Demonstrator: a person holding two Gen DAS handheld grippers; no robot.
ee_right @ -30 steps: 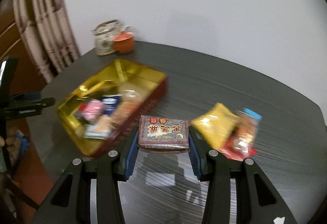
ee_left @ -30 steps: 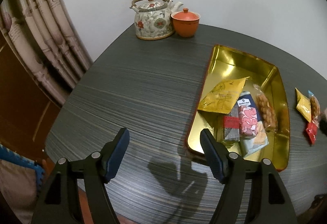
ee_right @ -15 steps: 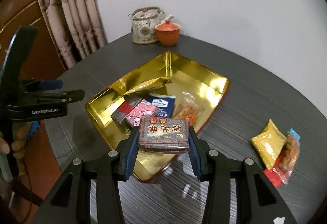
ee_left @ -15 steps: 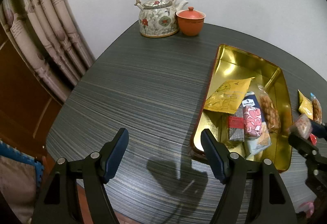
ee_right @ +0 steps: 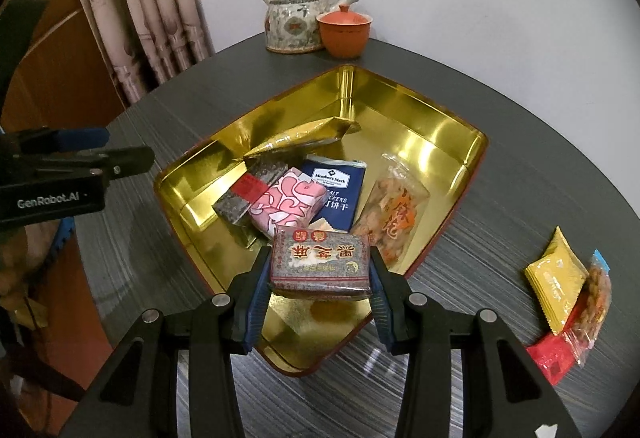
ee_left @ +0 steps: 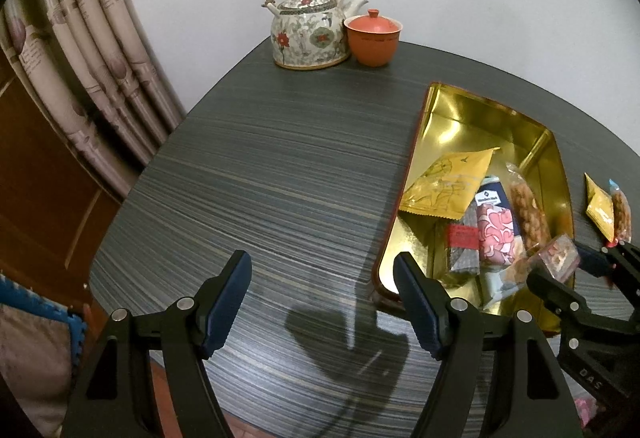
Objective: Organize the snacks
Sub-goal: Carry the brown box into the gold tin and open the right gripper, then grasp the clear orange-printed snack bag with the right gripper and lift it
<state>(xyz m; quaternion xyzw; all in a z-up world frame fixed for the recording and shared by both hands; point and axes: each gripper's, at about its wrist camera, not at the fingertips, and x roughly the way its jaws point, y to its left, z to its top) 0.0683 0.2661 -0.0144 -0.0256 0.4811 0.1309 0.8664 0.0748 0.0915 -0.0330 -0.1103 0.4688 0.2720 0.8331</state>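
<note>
Fingers first: left gripper (ee_left: 322,302) hangs w/ jaws spread wide and nothing between them, over bare table (ee_left: 280,166) just left of the gold tray (ee_right: 460,126); right gripper (ee_right: 318,280) is clamped on the dark sesame-cake packet (ee_right: 320,258), pads (ee_right: 258,290) pressing both short ends, packet held above the tray's near corner. Inside the tray, left to right: yellow sachet (ee_right: 296,138), grey-red bar (ee_right: 244,194), pink wrapper (ee_right: 286,202), navy cracker pack (ee_right: 334,194), clear snack bag (ee_right: 392,218). Risks, as I judge them: packet is gripped only at its ends, so a loose squeeze could let it sag or slip out early onto the rim and bounce to the table; dropped too near the corner it may perch on the tray wall; set on the pile, it could tip the pink wrapper. Right of the tray, three loose snacks (ee_right: 568,298) lie on the table, not yet sorted. Surface: dark streaked round table. Room: plain white wall, floral teapot (ee_left: 308,30) touching or nearly touching an orange lidded cup (ee_left: 372,38) at the far edge, patterned curtain (ee_left: 96,50) at left.
</note>
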